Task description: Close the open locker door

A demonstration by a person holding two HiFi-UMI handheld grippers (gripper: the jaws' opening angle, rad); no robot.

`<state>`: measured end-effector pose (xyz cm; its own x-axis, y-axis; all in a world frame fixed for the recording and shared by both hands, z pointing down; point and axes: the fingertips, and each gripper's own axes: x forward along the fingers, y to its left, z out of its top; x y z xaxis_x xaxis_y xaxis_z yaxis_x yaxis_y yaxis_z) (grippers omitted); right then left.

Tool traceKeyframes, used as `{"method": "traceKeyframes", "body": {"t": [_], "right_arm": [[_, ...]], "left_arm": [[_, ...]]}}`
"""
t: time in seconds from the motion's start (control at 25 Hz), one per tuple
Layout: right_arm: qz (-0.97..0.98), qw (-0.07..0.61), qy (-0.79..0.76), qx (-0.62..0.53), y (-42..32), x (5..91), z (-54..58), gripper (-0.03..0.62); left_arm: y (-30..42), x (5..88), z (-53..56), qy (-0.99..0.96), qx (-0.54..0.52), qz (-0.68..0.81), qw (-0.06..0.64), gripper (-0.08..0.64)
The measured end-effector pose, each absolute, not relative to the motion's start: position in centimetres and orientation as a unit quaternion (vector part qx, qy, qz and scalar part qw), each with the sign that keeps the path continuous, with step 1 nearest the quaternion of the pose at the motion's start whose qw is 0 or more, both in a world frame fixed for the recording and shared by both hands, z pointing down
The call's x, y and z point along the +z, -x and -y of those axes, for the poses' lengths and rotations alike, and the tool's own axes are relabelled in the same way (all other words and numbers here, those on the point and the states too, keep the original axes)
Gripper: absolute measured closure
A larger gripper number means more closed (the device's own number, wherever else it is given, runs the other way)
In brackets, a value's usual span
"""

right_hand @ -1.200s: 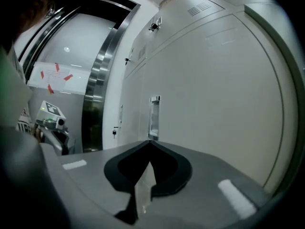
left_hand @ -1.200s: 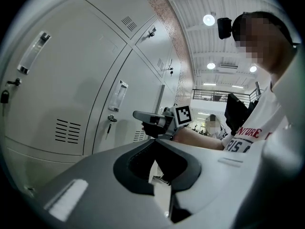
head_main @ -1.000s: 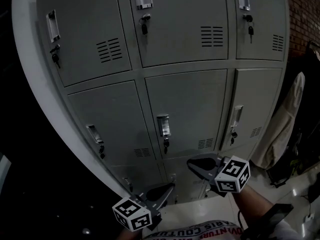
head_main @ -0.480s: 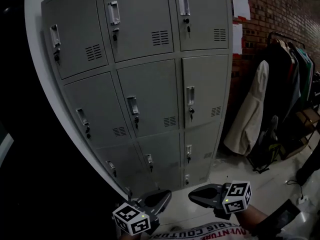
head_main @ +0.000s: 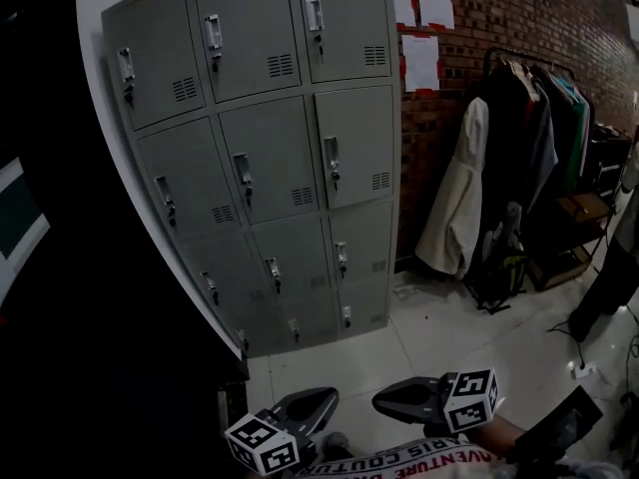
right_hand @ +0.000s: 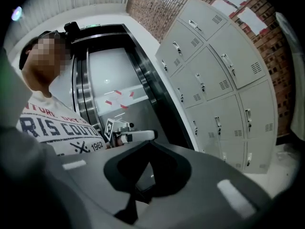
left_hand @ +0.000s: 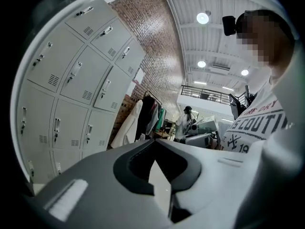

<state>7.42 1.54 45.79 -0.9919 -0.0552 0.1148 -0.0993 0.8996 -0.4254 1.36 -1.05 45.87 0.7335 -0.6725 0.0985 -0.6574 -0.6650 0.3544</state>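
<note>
Locker bank (head_main: 359, 138): a grey cabinet, three columns by four rows, standing far and left of centre in the head view, well apart from both grippers; it also shows in the left gripper view (left_hand: 71, 80) and the right gripper view (right_hand: 224, 80).
Locker doors (head_main: 268, 158): every door in view lies flush with the cabinet front, each with a handle and a vent grille.
Brick wall (head_main: 499, 28): right of the lockers, with paper sheets (head_main: 419, 48) pinned to it.
Floor (head_main: 449, 337): pale tiles between the lockers and the person.
Clothes rack (head_main: 529, 138): far right, against the brick wall, hung with dark garments and a white coat (head_main: 454, 203).
Left gripper (head_main: 324, 399): near, low in the head view, pointing toward the lockers; its own view (left_hand: 153, 144) shows the fingers closed tip to tip, gripping nothing.
Right gripper (head_main: 384, 399): just beside the left one; its own view (right_hand: 145, 144) shows the fingers closed and empty.
</note>
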Motion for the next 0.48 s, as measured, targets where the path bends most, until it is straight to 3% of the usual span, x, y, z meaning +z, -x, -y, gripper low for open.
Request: {"method": "traceKeyframes", "body": {"t": [0.48], "right_arm": [[0.976,0.032,-0.030,0.213,-8.8,44.6,-9.2,0.597]], "left_arm": [[-3.6,45.1,-7.0,-0.914,-0.008,0.365,0.180,0.555]]}}
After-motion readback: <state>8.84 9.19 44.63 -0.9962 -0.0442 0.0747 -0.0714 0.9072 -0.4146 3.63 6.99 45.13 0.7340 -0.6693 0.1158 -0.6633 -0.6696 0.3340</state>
